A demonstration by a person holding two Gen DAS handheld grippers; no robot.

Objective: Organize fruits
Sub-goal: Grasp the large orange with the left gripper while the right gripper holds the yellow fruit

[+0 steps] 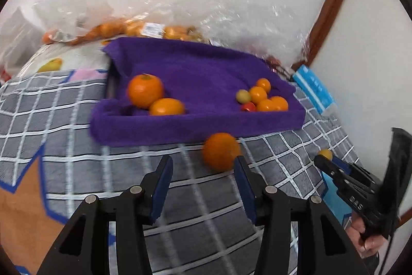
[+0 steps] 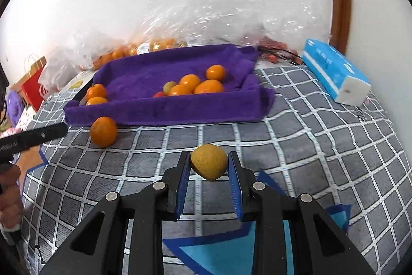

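The checked blanket (image 2: 296, 146) covers the surface and carries everything. On it sits the purple towel-lined tray (image 2: 164, 110), its raised edges there to stop round fruit rolling off; big oranges (image 1: 145, 90) lie at one end and the small fruits (image 2: 190, 85) are bunched at the other, so the sorting looks to go by size. A loose orange (image 1: 221, 151) rests just outside the tray's front edge, the left gripper (image 1: 203, 172) aimed at it, fingers wide. The right gripper (image 2: 209, 166) has its fingers clamped on a small yellow fruit (image 2: 209, 164)
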